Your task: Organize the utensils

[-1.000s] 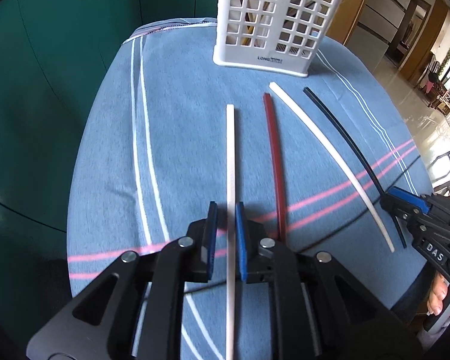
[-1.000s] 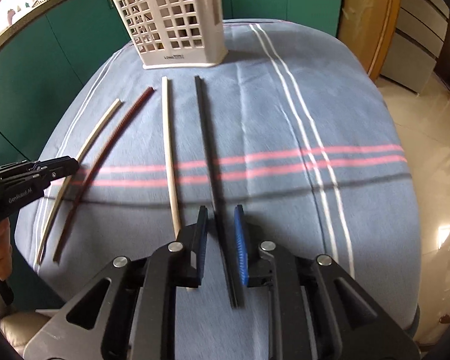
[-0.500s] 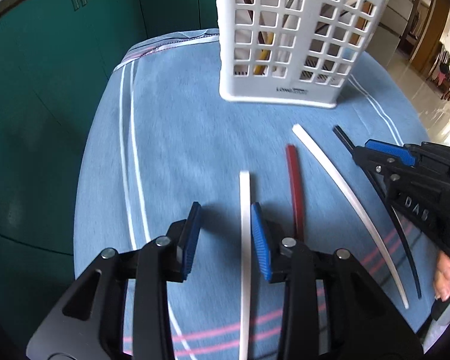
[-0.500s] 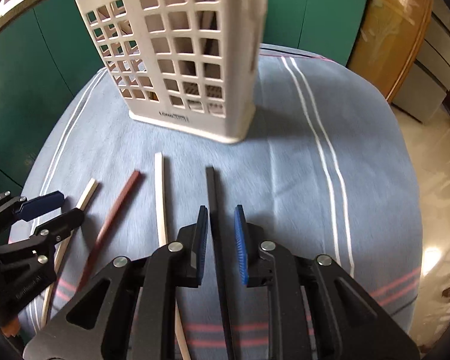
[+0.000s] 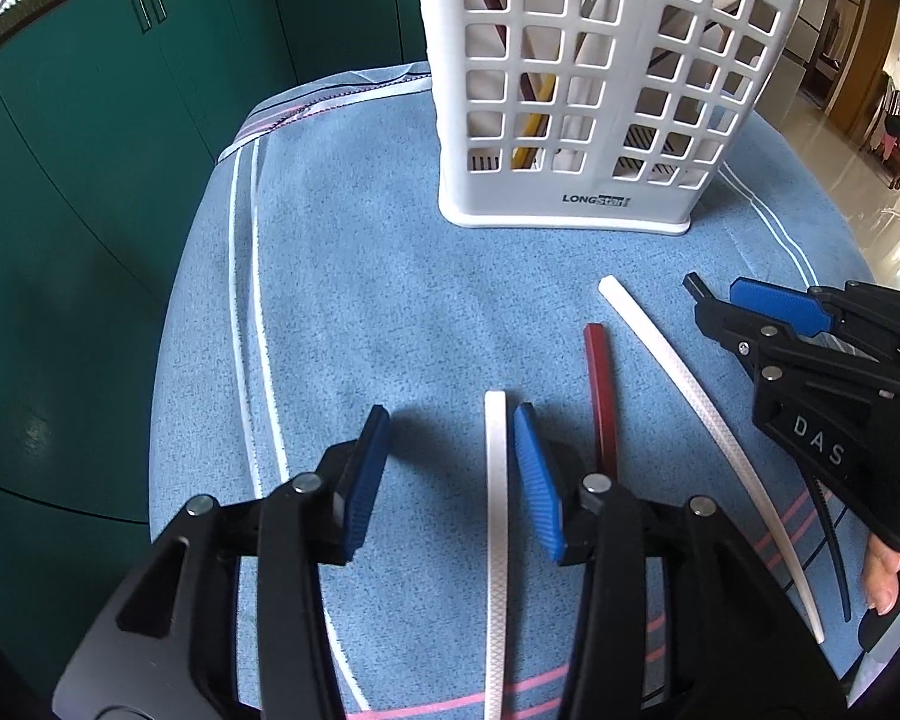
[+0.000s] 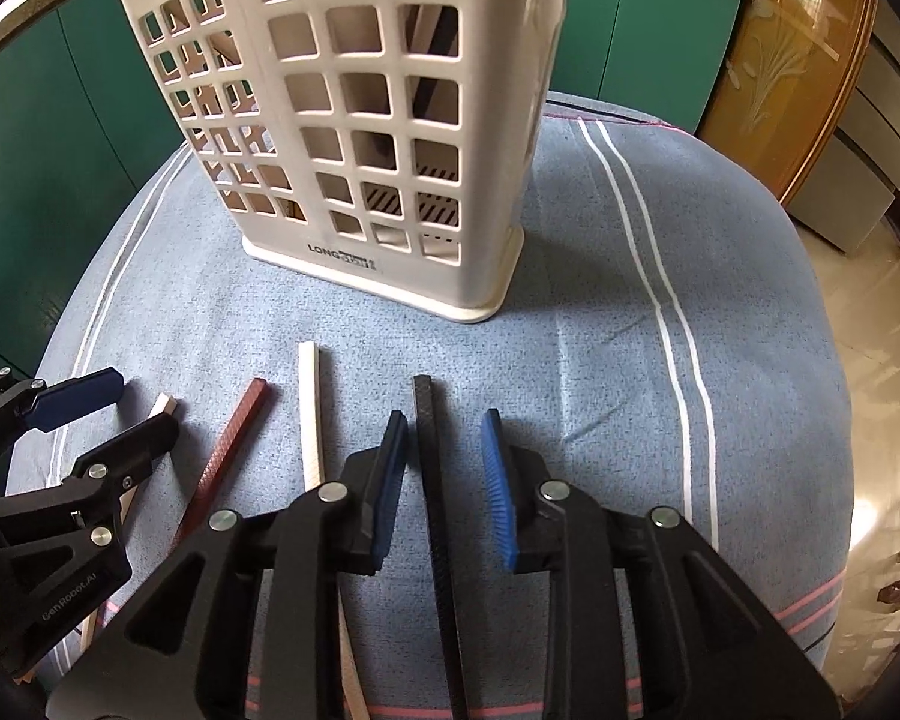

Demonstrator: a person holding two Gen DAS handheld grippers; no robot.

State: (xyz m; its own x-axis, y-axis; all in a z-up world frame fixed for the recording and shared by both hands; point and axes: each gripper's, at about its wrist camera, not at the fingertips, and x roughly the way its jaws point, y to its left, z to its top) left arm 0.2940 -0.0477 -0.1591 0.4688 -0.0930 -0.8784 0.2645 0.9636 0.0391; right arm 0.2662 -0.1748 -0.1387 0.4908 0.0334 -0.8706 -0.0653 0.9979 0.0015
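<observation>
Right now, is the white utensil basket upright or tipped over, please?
Upright: the white utensil basket stands on its base on the blue cloth.

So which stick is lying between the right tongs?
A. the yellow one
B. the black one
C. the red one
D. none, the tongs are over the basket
B: in the right wrist view the black stick runs on the blue cloth between the opening jaws of the right tongs, with neither pad pressing on it; the red stick lies off to the left.
</observation>
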